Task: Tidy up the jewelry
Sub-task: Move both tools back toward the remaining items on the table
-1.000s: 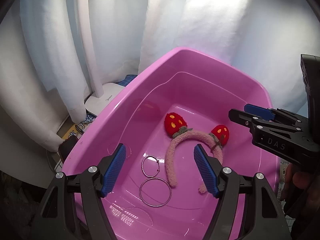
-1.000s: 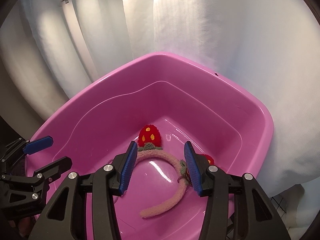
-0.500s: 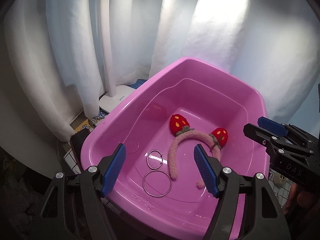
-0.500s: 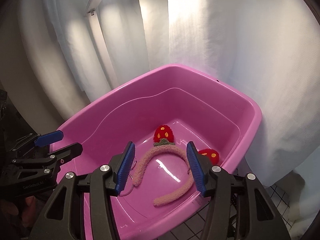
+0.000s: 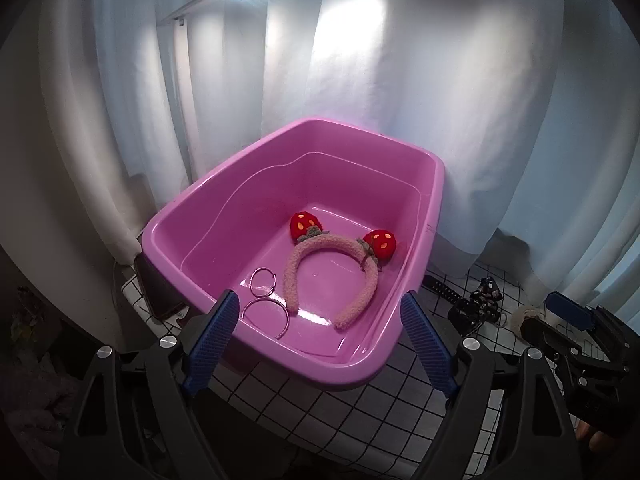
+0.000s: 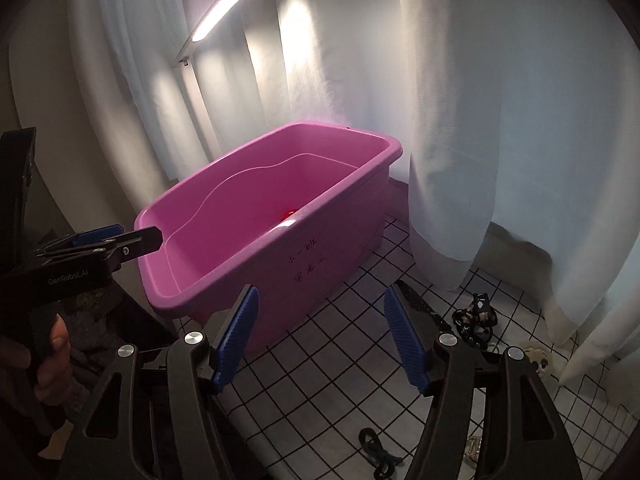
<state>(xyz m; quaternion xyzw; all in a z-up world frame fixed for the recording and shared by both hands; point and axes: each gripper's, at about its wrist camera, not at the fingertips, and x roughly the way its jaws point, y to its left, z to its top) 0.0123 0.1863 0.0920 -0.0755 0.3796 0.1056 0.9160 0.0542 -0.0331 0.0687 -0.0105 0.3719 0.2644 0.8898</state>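
A pink plastic tub (image 5: pixel 434 184) stands on a checked cloth; it also shows in the right wrist view (image 6: pixel 320 248). In it lie a fuzzy pink headband with two red strawberries (image 5: pixel 332 244) and two metal rings (image 5: pixel 264 312). My left gripper (image 5: pixel 320 340) is open and empty, above the tub's near rim. My right gripper (image 6: pixel 320 336) is open and empty, to the right of the tub, over the cloth. A black patterned hair accessory (image 6: pixel 476 316) and a small pale piece (image 6: pixel 538 356) lie on the cloth at the right.
White curtains (image 6: pixel 480 100) hang close behind and right of the tub. A lit lamp bar (image 6: pixel 224 12) hangs above. A dark blue tie (image 6: pixel 376 452) and a small clear item (image 6: pixel 474 446) lie on the checked cloth (image 6: pixel 340 352) near the front. A dark phone-like object (image 5: pixel 156 288) sits left of the tub.
Both grippers have pulled back and up from over the tub. The right one has swung to the right, so the checked cloth and loose accessories now show. Both stay open.
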